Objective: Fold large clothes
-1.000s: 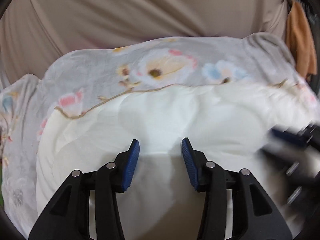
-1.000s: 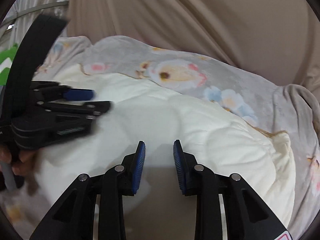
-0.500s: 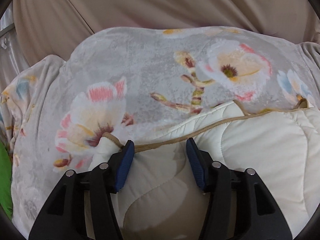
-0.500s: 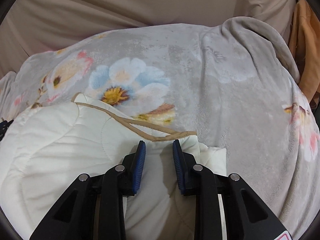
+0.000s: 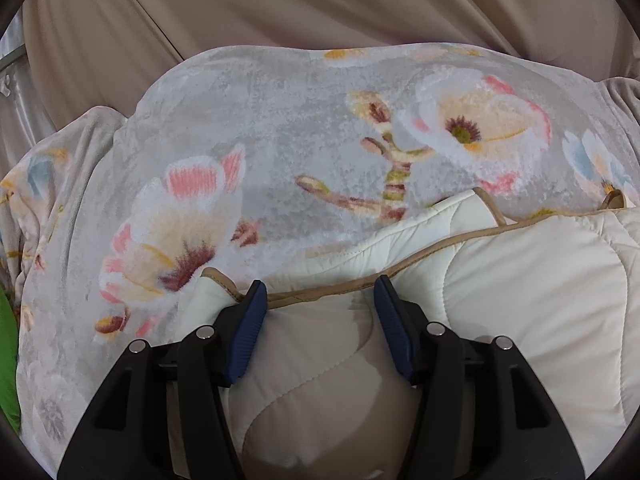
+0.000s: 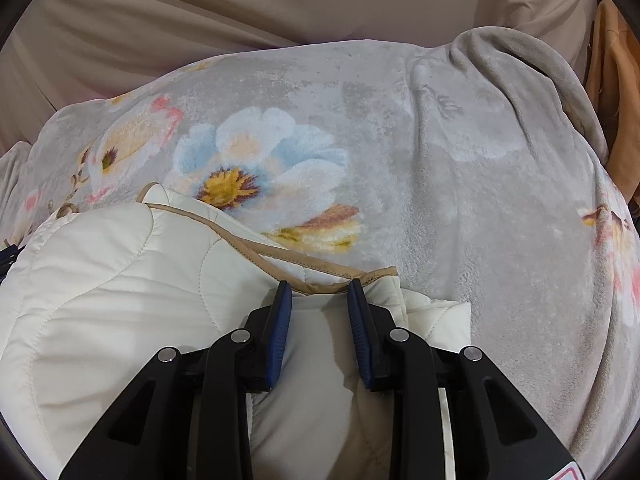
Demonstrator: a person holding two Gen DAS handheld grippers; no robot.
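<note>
1 floral blanket (image 5: 280, 152) — beige drapes (image 5: 320, 4) behind

Both grippers angled downward — left gripper (image 5: 318, 294) gaping, right gripper (image 6: 319, 294) narrower.

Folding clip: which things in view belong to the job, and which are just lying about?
In the job: cream quilted garment; left hand-held gripper, right hand-held gripper, both over its tan-piped edge.

Lying about: floral fleece blanket underneath; beige sheet; orange cloth; green item.
</note>
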